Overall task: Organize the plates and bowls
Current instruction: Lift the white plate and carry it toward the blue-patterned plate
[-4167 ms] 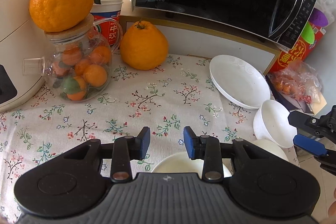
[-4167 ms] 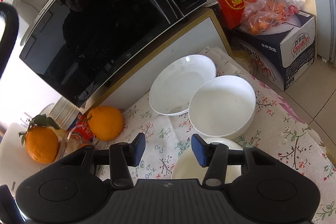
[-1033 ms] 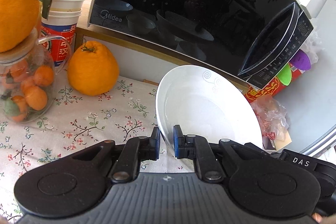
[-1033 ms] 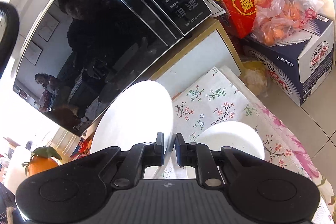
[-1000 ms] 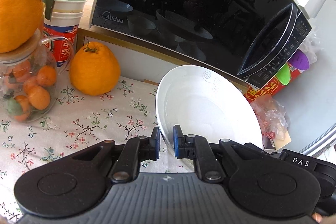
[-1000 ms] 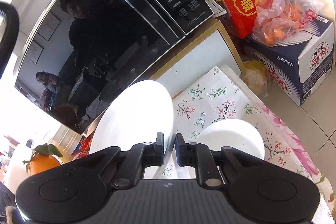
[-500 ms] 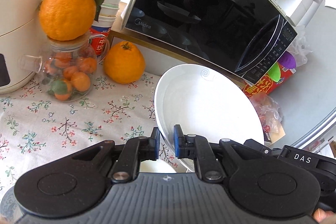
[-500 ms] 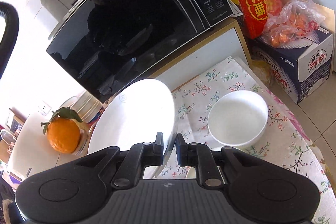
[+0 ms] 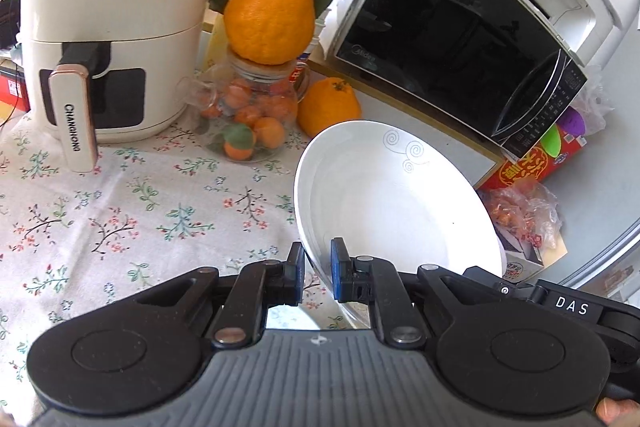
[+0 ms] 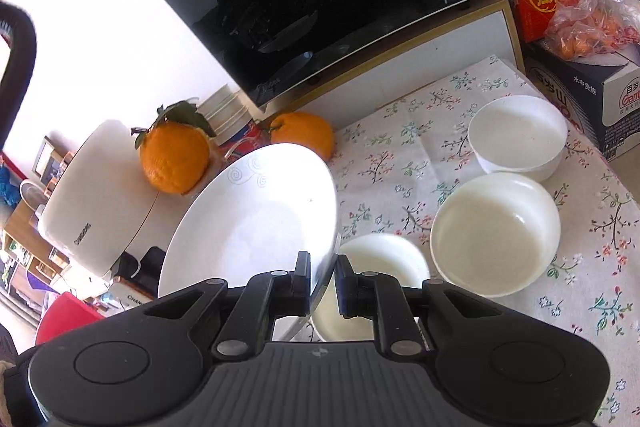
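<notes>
Two grippers, the left gripper (image 9: 315, 271) and the right gripper (image 10: 322, 281), are being kept pinched on opposite rims of one white plate (image 9: 396, 203), which is being held tilted above the floral tablecloth (image 9: 120, 211), with three white bowls (image 10: 496, 231) being left near the table's right edge.

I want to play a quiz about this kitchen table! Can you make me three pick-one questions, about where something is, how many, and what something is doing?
1. Where is the leafy orange citrus fruit?
A) on the glass jar
B) on the microwave
C) in a bowl

2. How many small white bowls stand on the flowered tablecloth?
A) one
B) three
C) five

3. The white swirl-patterned plate is:
A) lying flat
B) broken
C) gripped at its rim by both the left gripper and the right gripper

Answers: A, it sits on the jar's lid; B, the right wrist view shows three; C, each gripper's fingers pinch the rim.
</notes>
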The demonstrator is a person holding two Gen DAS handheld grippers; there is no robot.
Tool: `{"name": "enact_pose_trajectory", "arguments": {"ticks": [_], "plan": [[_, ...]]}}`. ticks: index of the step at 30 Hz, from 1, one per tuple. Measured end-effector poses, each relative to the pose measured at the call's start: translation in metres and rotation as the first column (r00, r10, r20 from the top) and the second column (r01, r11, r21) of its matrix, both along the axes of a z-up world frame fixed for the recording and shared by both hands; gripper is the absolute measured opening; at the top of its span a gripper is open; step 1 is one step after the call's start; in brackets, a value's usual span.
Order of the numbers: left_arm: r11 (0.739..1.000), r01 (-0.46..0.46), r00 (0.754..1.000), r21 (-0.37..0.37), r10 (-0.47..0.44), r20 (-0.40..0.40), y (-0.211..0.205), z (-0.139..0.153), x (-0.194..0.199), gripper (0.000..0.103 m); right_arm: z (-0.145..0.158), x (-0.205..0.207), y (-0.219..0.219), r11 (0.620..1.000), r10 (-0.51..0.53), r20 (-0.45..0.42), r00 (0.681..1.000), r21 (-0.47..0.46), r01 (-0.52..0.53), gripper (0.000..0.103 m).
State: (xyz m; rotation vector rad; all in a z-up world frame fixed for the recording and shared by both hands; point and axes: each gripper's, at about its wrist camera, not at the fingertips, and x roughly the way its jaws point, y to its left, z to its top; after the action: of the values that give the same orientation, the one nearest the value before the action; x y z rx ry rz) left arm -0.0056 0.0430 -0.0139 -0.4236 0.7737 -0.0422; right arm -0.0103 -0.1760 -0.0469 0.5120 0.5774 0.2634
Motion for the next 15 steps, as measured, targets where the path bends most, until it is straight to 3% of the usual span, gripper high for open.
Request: {"name": "enact_pose_trajectory", "arguments": {"ticks": [15], "plan": [[0.999,-0.045,0.996,0.019,0.046,-0.074,0.051,-0.026,-0.058,0.011,-0.033,-0.036,0.065,0.986,0.129,-0.079,0.988,-0.100,-0.136,0.010]]}}
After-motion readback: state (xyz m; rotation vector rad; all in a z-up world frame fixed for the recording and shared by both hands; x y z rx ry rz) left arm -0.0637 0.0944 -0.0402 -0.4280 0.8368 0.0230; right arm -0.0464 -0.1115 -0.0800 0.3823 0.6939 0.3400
